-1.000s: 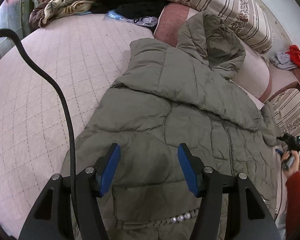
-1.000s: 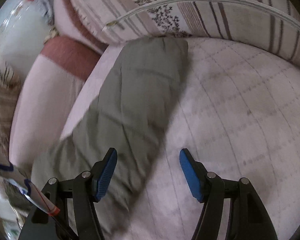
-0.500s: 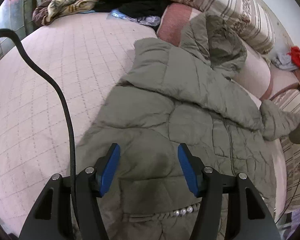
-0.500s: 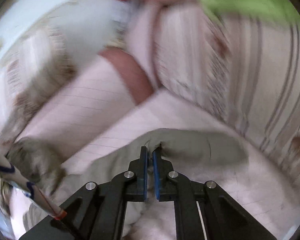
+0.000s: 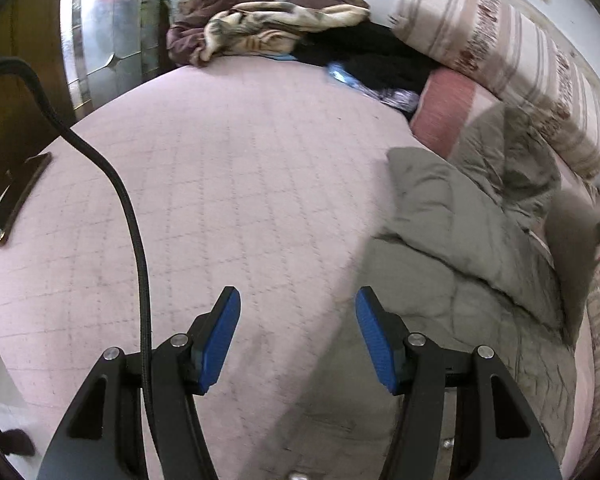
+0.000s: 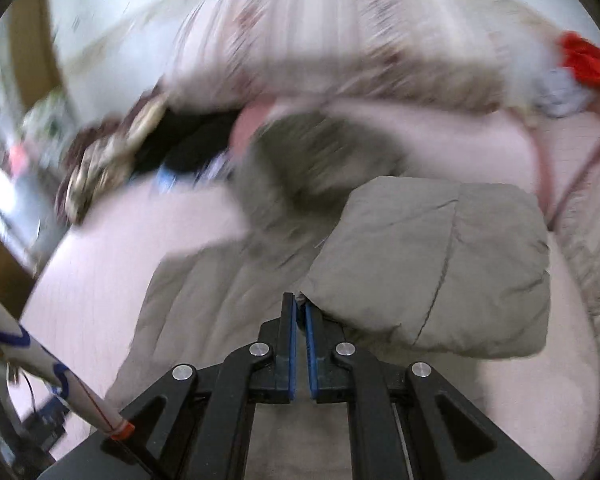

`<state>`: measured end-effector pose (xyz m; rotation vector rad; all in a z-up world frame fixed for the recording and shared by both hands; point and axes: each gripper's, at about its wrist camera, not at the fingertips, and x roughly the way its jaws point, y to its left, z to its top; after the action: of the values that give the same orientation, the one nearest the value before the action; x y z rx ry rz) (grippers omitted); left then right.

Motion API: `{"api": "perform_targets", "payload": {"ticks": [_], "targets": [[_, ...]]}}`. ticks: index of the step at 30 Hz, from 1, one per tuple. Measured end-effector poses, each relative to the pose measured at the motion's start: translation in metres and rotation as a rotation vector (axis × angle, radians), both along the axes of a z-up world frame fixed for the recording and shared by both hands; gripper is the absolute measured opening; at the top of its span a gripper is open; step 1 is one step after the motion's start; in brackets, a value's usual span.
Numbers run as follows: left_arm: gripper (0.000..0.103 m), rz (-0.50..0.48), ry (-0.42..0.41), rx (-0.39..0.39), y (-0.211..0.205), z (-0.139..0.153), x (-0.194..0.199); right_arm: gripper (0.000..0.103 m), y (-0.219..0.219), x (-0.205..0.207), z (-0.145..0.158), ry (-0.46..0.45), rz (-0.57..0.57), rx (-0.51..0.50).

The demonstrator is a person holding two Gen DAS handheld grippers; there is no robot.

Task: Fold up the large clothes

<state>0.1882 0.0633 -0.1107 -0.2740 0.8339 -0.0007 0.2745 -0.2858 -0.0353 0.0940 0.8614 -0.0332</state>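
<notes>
Since the earlier frame, right tongs [image 6: 299, 312] have clamped the jacket [image 5: 460, 264] sleeve [image 6: 432, 268], swinging it over the body on the bed [image 5: 240, 200]. Left tongs [image 5: 298, 336] gape, empty. Next: lay sleeve flat.

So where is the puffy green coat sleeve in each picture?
Left wrist view: the sleeve hangs at the far right edge, lifted above the coat.
Right wrist view: the sleeve fills the middle right, pinched in the right claw.
Shared landmark: the striped bolster along the top in both.
</notes>
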Motion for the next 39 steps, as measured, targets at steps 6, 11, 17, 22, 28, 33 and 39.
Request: {"api": "perform_targets", "payload": {"ticks": [6, 11, 17, 22, 28, 33, 39], "targets": [[0.059, 0.027, 0.007, -0.008, 0.016, 0.001, 0.002, 0.031, 0.039, 0.007, -0.087, 0.166, 0.062, -0.101], [0.059, 0.022, 0.013, -0.009, 0.014, 0.002, 0.005, 0.063, 0.035, -0.031, -0.079, 0.116, 0.079, -0.116], [0.059, -0.004, 0.024, 0.002, 0.004, 0.0, 0.006, 0.066, -0.007, -0.085, -0.05, 0.065, 0.051, -0.02], [0.059, -0.004, 0.036, -0.001, 0.0, -0.003, 0.006, 0.066, -0.08, -0.097, -0.039, -0.009, -0.194, -0.014], [0.059, -0.008, 0.057, -0.01, -0.004, -0.008, 0.011, 0.04, -0.135, -0.036, -0.083, 0.11, -0.385, -0.009], [0.059, 0.001, 0.074, -0.019, -0.002, -0.012, 0.019, 0.031, -0.08, 0.015, -0.075, 0.065, -0.248, 0.085], [0.059, -0.01, 0.097, -0.016, -0.01, -0.016, 0.029, 0.04, 0.001, 0.069, -0.069, 0.06, -0.073, 0.102]]}}
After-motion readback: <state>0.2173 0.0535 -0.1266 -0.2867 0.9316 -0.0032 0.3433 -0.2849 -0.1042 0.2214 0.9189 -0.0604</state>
